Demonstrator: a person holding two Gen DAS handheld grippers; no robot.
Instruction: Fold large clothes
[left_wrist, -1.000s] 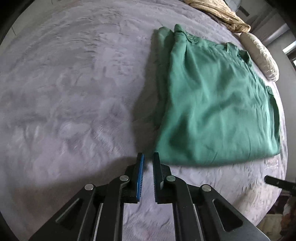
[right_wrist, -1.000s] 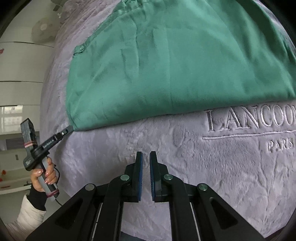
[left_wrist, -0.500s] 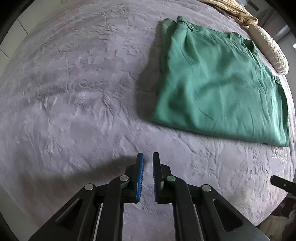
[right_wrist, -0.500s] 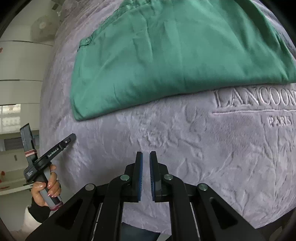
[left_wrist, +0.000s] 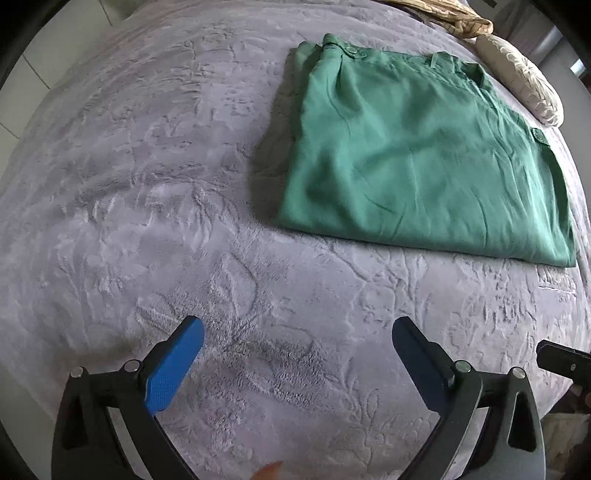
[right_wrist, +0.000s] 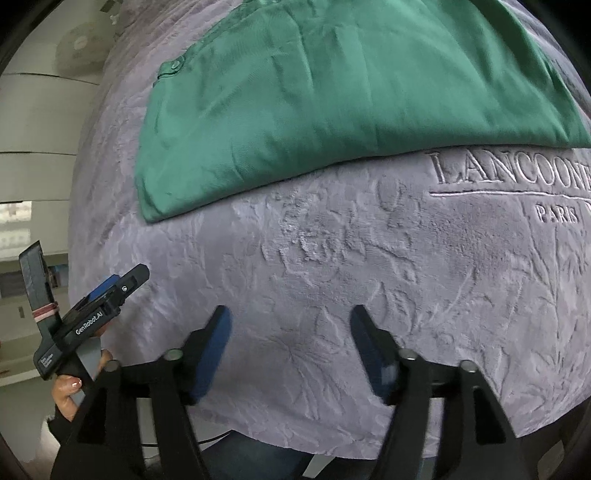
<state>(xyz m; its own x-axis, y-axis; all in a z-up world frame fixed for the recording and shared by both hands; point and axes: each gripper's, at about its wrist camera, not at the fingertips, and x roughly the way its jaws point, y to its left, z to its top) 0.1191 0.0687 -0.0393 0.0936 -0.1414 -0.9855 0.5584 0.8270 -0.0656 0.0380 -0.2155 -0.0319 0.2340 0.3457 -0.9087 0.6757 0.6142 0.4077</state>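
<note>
Item: garment (left_wrist: 417, 155), folded, flat on bed (left_wrist: 147, 184), upper right of frame | left gripper (left_wrist: 295, 354) spread wide, empty | right gripper (right_wrist: 290, 343) likewise | we judge both well short; long edge runs crosswise.

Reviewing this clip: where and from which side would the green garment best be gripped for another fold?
Probably the two near corners of the green garment. Its near edge lies straight and bare on the grey blanket, facing both open grippers: left gripper low onto its own-side corner, right gripper likewise.
</note>
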